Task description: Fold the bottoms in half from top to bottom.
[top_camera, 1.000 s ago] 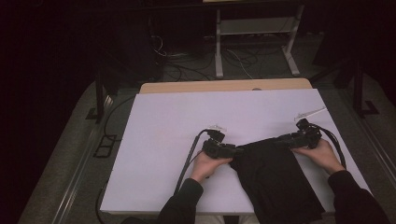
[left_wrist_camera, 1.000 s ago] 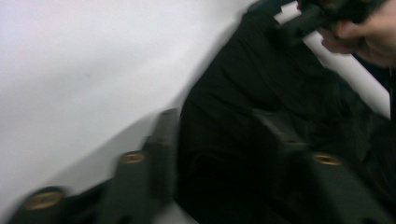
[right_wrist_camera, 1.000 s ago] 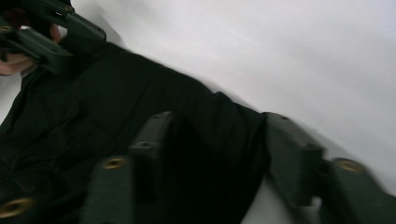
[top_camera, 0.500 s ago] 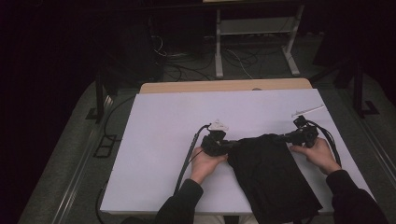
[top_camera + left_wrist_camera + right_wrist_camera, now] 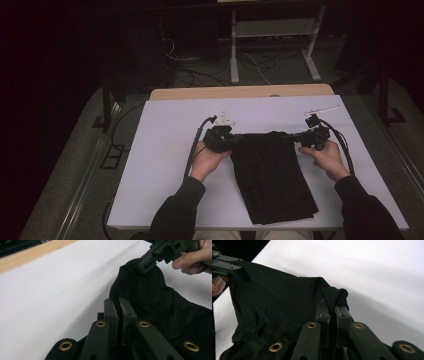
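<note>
high view shows a black garment [image 5: 272, 175] lying on the white table [image 5: 165, 150], its far edge pulled into a taut line between the two grippers and its near end reaching the table's front edge. left gripper [image 5: 227, 140] is clamped on the garment's far left corner; in the left gripper view its jaws stand nearly together with dark cloth pinched between them. right gripper [image 5: 305, 136] is clamped on the far right corner; in the right gripper view a bunched fold of cloth sits between the narrow jaws. judgement on progress: both corners are secured and the top edge is stretched straight, so the grasping step appears done; spreading flat or folding the body of the garment appears to remain, since creases show across its middle. what kind of garment it is cannot be made out, as the dark cloth shows little detail. the near right corner lies close to the table's front edge and its outline is hard to read. the person's forearms are cut off at the bottom of the high view.
</note>
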Action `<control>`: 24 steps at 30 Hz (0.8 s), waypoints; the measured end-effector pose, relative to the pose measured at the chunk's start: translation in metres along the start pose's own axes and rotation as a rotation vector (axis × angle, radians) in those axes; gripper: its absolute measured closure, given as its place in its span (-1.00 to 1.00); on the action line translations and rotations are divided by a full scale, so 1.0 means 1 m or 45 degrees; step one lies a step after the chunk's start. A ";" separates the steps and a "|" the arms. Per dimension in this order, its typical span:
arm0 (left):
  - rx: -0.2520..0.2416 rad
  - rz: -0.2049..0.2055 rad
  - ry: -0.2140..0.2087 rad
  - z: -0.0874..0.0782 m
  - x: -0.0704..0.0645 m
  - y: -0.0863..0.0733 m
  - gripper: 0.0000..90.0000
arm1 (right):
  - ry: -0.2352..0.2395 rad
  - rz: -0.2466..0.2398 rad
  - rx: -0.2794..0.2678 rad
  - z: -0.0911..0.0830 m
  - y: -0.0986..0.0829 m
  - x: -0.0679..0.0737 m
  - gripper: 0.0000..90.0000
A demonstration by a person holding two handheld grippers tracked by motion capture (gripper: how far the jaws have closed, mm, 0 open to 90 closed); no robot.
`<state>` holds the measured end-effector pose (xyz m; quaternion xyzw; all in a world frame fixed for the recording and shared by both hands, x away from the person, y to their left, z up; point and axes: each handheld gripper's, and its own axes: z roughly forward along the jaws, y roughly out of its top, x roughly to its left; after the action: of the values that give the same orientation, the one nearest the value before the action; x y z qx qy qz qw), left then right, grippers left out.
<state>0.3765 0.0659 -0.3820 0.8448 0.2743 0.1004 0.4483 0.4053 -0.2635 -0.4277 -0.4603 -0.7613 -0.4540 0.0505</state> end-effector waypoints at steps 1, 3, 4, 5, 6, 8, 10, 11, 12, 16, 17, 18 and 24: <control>-0.004 0.006 0.009 -0.001 0.003 0.002 0.89 | -0.005 0.004 -0.008 0.002 0.002 0.001 0.85; -0.007 0.012 0.023 -0.004 0.008 0.004 0.89 | -0.003 0.018 -0.024 0.006 0.006 0.003 0.85; 0.000 0.019 0.033 -0.005 0.012 0.005 0.89 | -0.004 0.021 -0.028 0.008 0.008 0.004 0.85; 0.004 0.018 0.038 -0.006 0.015 0.006 0.89 | -0.008 0.020 -0.033 0.010 0.011 0.005 0.85; 0.007 0.015 0.041 -0.006 0.018 0.006 0.89 | -0.012 0.022 -0.037 0.011 0.013 0.006 0.85; 0.003 0.010 0.050 -0.007 0.023 0.008 0.89 | -0.016 0.020 -0.038 0.014 0.017 0.009 0.85; -0.004 0.009 0.059 -0.009 0.029 0.009 0.89 | -0.026 0.015 -0.045 0.016 0.022 0.011 0.85; -0.007 0.007 0.065 -0.009 0.032 0.011 0.89 | -0.029 0.016 -0.050 0.016 0.025 0.012 0.85; -0.012 0.006 0.065 -0.009 0.035 0.012 0.89 | -0.035 0.018 -0.055 0.017 0.028 0.013 0.85; -0.014 0.022 0.076 -0.009 0.050 0.020 0.89 | -0.066 0.010 -0.062 0.021 0.042 0.014 0.85; -0.013 0.028 0.084 -0.009 0.053 0.023 0.89 | -0.076 0.003 -0.062 0.022 0.046 0.015 0.85; -0.014 0.029 0.091 -0.008 0.057 0.026 0.89 | -0.082 0.000 -0.061 0.023 0.051 0.015 0.85; -0.019 0.041 0.112 -0.005 0.081 0.040 0.89 | -0.146 -0.040 -0.084 0.029 0.074 0.016 0.84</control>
<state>0.4567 0.0961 -0.3528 0.8406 0.2793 0.1469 0.4403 0.4615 -0.2193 -0.3894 -0.4750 -0.7546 -0.4524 -0.0157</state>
